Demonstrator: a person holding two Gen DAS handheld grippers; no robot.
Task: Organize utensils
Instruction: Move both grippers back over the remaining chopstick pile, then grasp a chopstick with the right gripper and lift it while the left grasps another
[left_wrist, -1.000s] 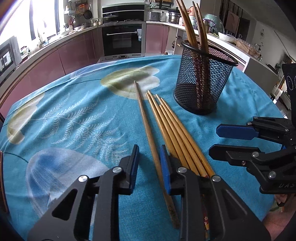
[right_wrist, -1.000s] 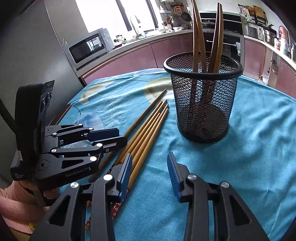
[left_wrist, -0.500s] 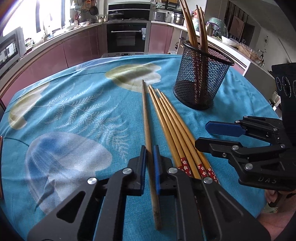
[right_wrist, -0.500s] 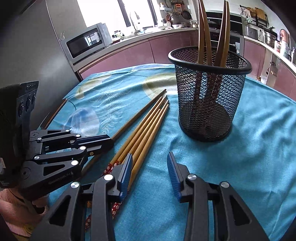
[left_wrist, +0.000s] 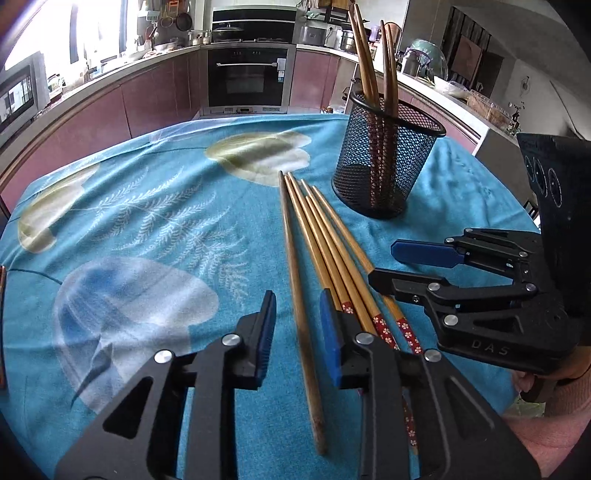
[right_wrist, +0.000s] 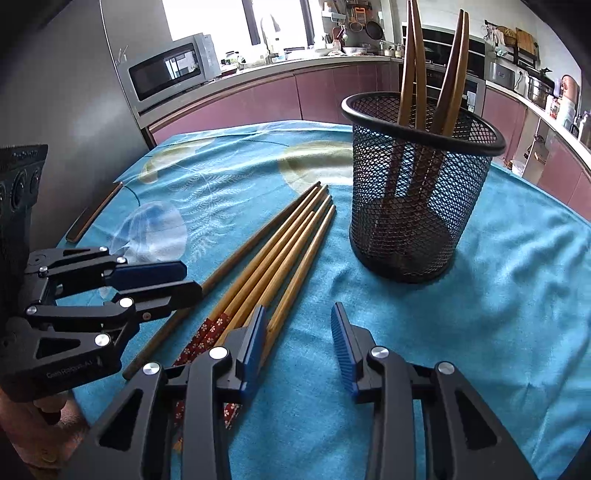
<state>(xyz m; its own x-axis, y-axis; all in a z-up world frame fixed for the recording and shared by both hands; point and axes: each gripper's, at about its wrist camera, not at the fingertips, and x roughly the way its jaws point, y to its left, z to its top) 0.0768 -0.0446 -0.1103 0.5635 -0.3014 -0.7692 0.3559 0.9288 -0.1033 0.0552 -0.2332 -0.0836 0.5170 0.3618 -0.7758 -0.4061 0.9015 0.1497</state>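
Note:
A dark wooden chopstick (left_wrist: 291, 251) (right_wrist: 240, 254) lies on the blue tablecloth (left_wrist: 147, 221) beside several bamboo chopsticks (left_wrist: 332, 251) (right_wrist: 280, 251) with red flowered ends. My left gripper (left_wrist: 297, 295) (right_wrist: 190, 279) straddles the dark chopstick; its jaws are opening and the pads do not press on it. My right gripper (right_wrist: 298, 306) (left_wrist: 384, 263) hovers at the bundle's right side, its jaws closing, with the outermost bamboo chopstick just inside its left finger, untouched. A black mesh cup (left_wrist: 380, 173) (right_wrist: 406, 206) stands behind, holding several brown chopsticks (left_wrist: 369, 74) (right_wrist: 413, 55).
A thin wooden piece (right_wrist: 94, 214) lies at the table's left edge. Kitchen cabinets with an oven (left_wrist: 251, 77) and a microwave (right_wrist: 170, 70) run behind the table. A person's hands in pink sleeves hold both grippers at the near edge.
The left gripper's jaws closed around the dark chopstick half a second ago and have since spread apart again. The view has backed off slightly. The right gripper's jaws have narrowed a little.

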